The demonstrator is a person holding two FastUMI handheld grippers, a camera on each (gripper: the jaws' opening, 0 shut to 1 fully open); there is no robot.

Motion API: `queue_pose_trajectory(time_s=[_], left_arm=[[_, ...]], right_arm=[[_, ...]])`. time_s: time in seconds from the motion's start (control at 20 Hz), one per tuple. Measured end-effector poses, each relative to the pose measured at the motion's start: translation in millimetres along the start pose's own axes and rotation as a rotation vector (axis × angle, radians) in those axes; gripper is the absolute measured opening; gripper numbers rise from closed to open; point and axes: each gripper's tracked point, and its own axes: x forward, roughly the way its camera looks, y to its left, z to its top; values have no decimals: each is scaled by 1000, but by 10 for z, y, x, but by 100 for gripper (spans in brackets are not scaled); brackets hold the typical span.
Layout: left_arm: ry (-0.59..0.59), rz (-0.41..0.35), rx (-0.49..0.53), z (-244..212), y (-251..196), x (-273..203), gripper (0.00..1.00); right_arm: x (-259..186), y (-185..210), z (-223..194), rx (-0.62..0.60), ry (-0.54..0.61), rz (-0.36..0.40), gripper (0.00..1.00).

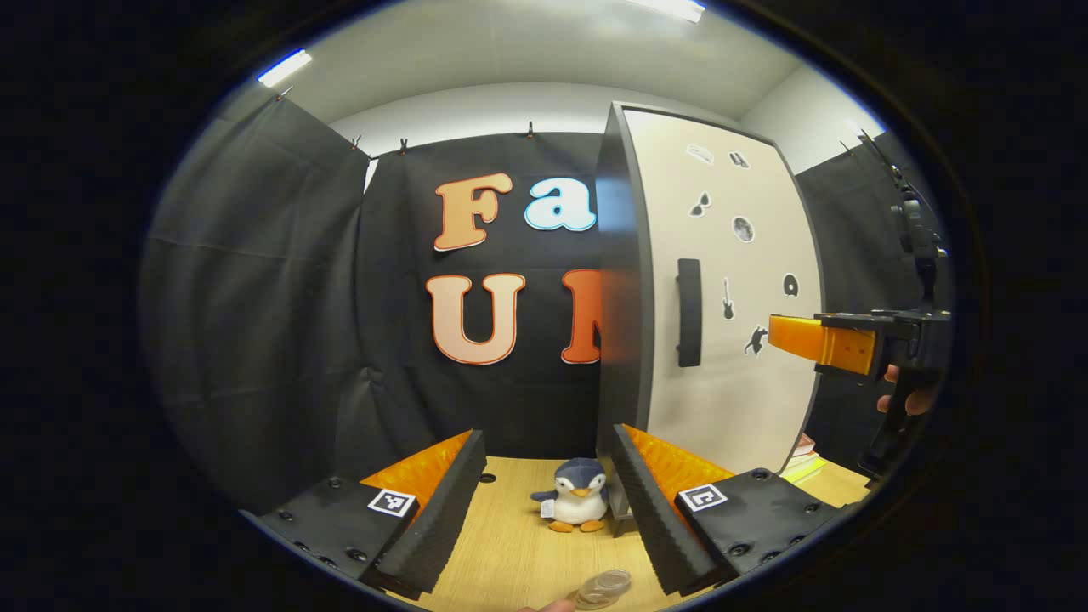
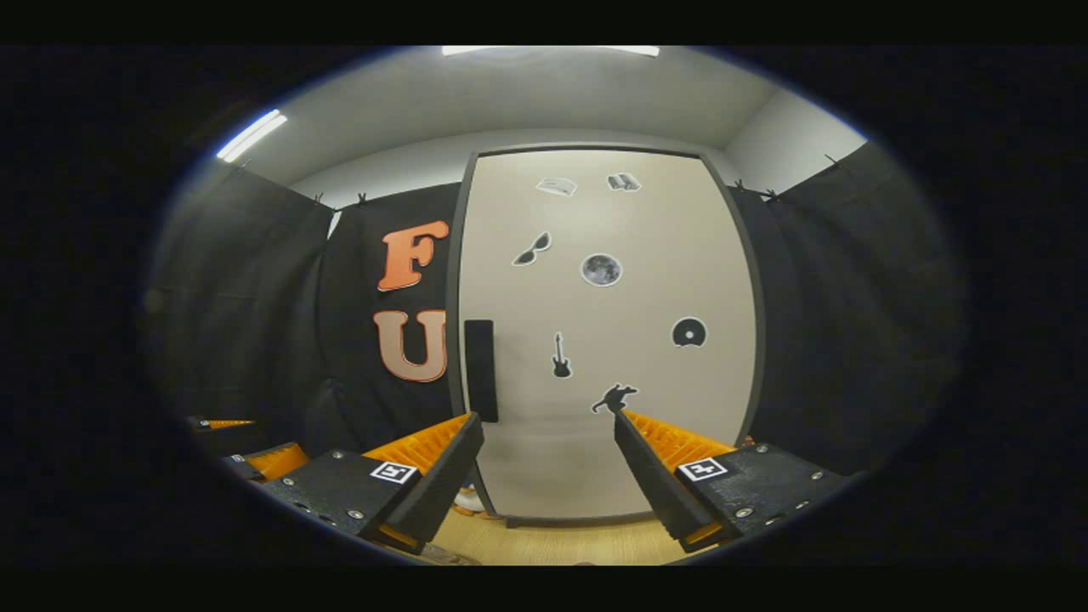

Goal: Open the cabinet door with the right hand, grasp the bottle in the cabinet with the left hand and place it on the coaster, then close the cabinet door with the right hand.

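Observation:
The tall cabinet [image 1: 625,280] stands on the wooden table with its pale, sticker-covered door [image 2: 603,340] closed, so whatever is inside is hidden. A dark vertical handle [image 2: 480,370] sits at the door's left edge, also as the handle [image 1: 689,312]. My right gripper [image 2: 546,418] is open and faces the door head-on, a short way off and right of the handle. In the left gripper view that right gripper [image 1: 820,340] hovers in front of the door, held by a hand [image 1: 905,395]. My left gripper [image 1: 546,433] is open and empty over the table. A clear round coaster [image 1: 605,586] lies near the front edge.
A small plush penguin [image 1: 576,506] sits on the table [image 1: 510,544] by the cabinet's left corner. A few books [image 1: 803,463] lie right of the cabinet. Black cloth walls close in the booth behind and at both sides.

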Motion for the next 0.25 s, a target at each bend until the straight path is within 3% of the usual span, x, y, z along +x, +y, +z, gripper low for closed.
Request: queue_pose_trajectory(time_s=[0.25], left_arm=[[-20, -13, 20, 225, -287, -330, 94]], right_arm=[[-597, -307, 32, 12, 14, -26, 96]])
